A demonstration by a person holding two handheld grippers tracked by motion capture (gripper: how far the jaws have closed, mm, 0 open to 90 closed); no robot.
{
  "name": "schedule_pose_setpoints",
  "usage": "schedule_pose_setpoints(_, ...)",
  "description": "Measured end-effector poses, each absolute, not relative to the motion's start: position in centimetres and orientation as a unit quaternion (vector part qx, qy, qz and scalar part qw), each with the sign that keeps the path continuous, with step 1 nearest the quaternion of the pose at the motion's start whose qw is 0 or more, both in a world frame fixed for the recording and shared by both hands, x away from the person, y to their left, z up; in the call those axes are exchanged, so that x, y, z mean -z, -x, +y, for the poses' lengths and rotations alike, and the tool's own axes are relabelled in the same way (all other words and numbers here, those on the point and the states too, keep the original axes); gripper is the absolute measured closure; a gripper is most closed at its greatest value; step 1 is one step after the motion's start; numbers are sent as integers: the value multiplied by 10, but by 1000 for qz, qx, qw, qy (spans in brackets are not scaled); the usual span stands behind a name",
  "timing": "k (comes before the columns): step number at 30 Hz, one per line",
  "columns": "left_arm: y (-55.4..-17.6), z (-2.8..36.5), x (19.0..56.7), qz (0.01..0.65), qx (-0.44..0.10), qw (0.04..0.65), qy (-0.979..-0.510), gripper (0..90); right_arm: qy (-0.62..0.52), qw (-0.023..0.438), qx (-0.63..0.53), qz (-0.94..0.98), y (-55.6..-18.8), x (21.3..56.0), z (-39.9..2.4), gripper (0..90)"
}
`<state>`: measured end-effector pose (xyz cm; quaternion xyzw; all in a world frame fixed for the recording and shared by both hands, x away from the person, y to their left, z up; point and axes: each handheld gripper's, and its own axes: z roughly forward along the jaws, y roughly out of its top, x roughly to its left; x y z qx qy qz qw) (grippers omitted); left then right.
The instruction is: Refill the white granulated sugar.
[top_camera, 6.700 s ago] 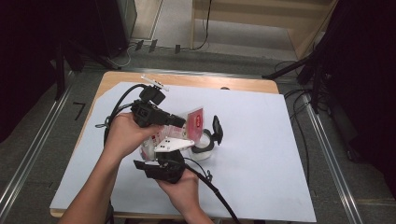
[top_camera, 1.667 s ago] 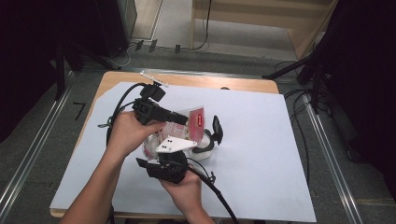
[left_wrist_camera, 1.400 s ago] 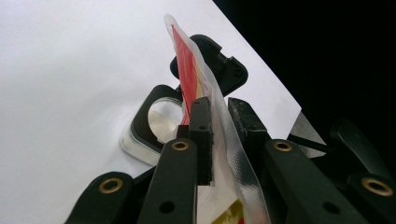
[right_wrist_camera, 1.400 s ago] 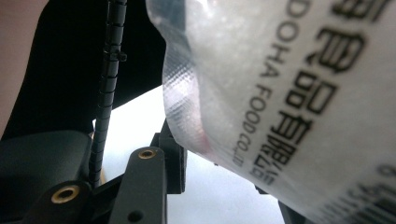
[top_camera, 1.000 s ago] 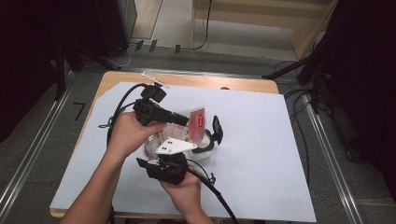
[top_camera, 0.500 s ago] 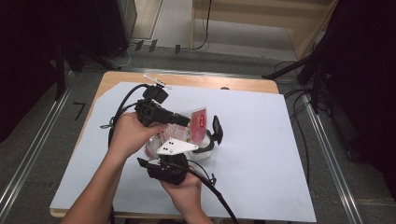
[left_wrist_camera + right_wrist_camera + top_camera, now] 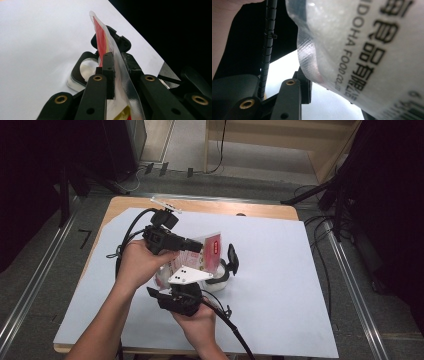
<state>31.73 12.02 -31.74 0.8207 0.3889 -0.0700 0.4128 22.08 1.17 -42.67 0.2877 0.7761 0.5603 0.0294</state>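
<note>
A clear plastic pouch point(image 7: 212, 248) with red and white print is held up between my two grippers over the white sheet. My left gripper point(image 7: 196, 247) comes in from the left and is shut on the pouch's sealed edge point(image 7: 101, 40); its pads point(image 7: 109, 72) pinch the film. My right gripper point(image 7: 192, 267) rises from below under its grey plate, shut on the pouch's lower part. Up close the pouch point(image 7: 362, 50) bulges against that gripper's left finger point(image 7: 303, 83), and the other finger is hidden behind it. Beneath stands a small clear container point(image 7: 216, 283) with an open black lid point(image 7: 232, 258).
A white sheet point(image 7: 280, 270) covers the wooden table point(image 7: 250, 210). Black cables point(image 7: 131, 227) trail from both grippers, one over the near edge point(image 7: 235, 332). Metal rails run along both sides on the floor. The container point(image 7: 83, 68) lies just beyond the left gripper's jaws.
</note>
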Motion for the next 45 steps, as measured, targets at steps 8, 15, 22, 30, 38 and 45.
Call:
schedule_pose_setpoints(8,-317,124,315,391,61,417,-818,828,-286,23,-560,777,-224,424,15,635)
schedule_pose_setpoints(15,-316,123,314,393,48,414,-819,832,-288,22,-559,777,-225,424,16,634)
schedule_pose_setpoints(22,-317,123,315,396,34,408,-822,834,-288,9,-558,779,-230,426,19,610)
schedule_pose_setpoints(30,-318,126,314,401,35,408,-819,835,-285,15,-554,782,-230,424,20,637)
schedule_pose_setpoints(38,-322,129,317,408,44,413,-813,832,-286,8,-550,785,-231,422,22,639)
schedule_pose_setpoints(45,-326,130,320,411,56,415,-810,828,-286,7,-546,787,-232,421,21,640)
